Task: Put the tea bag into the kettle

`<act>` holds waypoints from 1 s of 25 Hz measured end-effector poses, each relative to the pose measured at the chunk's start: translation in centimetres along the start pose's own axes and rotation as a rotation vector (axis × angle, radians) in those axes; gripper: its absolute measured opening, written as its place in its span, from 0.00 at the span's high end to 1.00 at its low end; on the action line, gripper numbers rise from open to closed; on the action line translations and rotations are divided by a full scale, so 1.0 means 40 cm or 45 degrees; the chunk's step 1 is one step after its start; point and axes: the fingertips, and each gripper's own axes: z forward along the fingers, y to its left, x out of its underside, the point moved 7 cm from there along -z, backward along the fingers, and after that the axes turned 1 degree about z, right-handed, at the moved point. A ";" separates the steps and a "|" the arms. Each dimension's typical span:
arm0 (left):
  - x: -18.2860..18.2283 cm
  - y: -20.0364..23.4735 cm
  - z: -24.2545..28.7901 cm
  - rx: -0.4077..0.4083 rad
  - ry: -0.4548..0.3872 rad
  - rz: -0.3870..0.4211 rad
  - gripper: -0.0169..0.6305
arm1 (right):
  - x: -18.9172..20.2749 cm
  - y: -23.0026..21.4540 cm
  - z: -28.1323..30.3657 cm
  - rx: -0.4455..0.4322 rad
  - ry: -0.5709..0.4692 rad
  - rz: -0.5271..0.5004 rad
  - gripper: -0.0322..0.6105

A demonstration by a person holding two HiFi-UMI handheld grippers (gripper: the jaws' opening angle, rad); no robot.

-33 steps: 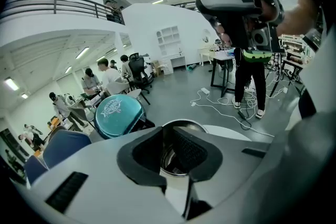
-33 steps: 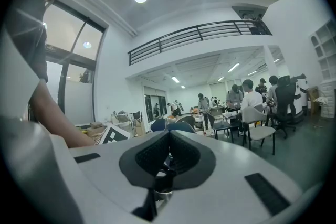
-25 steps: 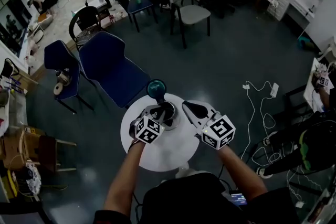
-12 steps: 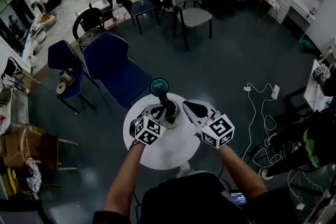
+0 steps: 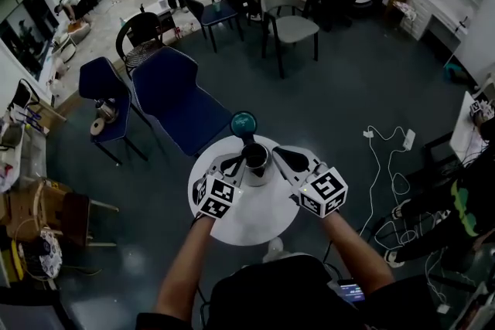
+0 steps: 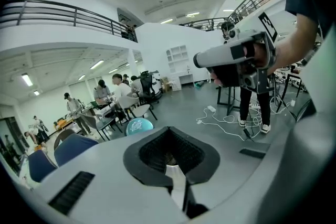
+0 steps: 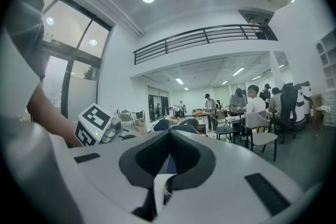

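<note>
Step in hand, as I judge it: getting the tea bag to the mouth of the kettle (image 5: 256, 160).

The kettle stands upright and uncovered on the far half of the round white desk (image 5: 255, 222), between the two claws.

Left claw (image 5: 230, 165): just beside the kettle's left wall, jaws pressed together. A thin white strip (image 6: 176, 182) runs down the seam between them.

Right claw (image 5: 283, 158): just right of the kettle, jaws also pressed together, with a curled white sliver (image 7: 160, 186) in the seam.

Cannot tell whether either white piece is tea bag paper or part of the claw. No tea bag is identifiable on the desk, and the kettle's inside reads dark.

To do this step well:
- Centre the carrying claw over the opening before spreading the jaws, because the mouth is narrow and the rim is close to both claws.
- Come in from above, not from the side, so the kettle is not nudged.
- Keep the other claw near the wall, ready to steady it.
- Risk: a light paper bag may cling to a jaw pad or catch on the rim.

Surface: small, smooth pedestal desk with little spare room. A round teal thing (image 5: 243, 122) sits at its far edge.

Room: large open hall with a grey-blue floor (image 5: 348, 89). Blue chairs (image 5: 182, 100) stand just beyond the desk and white cables (image 5: 387, 158) trail to the right. People sit at tables well apart at the far end.
</note>
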 end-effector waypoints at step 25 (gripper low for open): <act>-0.060 -0.064 -0.396 0.008 -0.390 -0.283 0.95 | -0.081 0.275 -0.061 -0.001 -0.015 -0.068 0.92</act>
